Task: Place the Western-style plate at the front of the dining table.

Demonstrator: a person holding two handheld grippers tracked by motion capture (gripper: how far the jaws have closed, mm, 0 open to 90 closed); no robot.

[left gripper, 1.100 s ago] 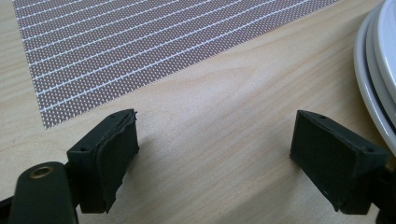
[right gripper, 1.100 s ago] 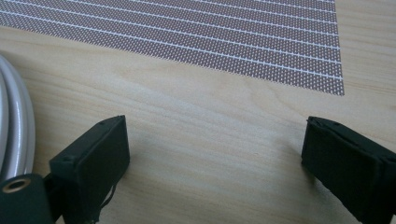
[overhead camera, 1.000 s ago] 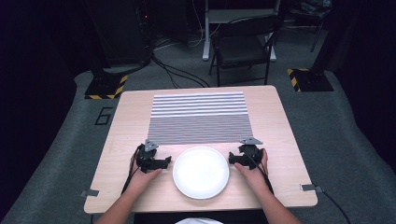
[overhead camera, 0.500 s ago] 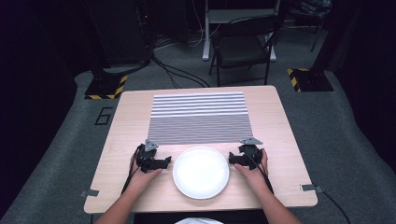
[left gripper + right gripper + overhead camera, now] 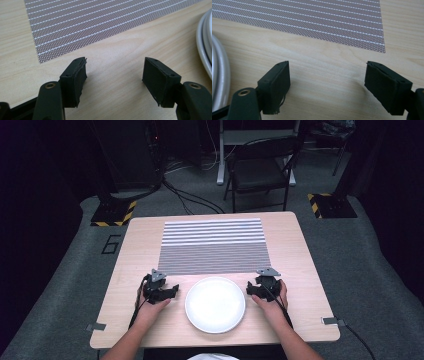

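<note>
Plate [image 5: 215, 304] sits at table [image 5: 300, 245] 6 o'clock, btwn grippers. Left gripper [image 5: 115, 75] & right gripper [image 5: 327, 85] just been closing, still apart, nothing btwn jaws. Approach rim low, both sides evenly.

I have both forearms coming in from the near edge, hands resting low and level. My left gripper [image 5: 172, 291] and right gripper [image 5: 250, 290] have just been closing, jaws apart with nothing between them.
</note>
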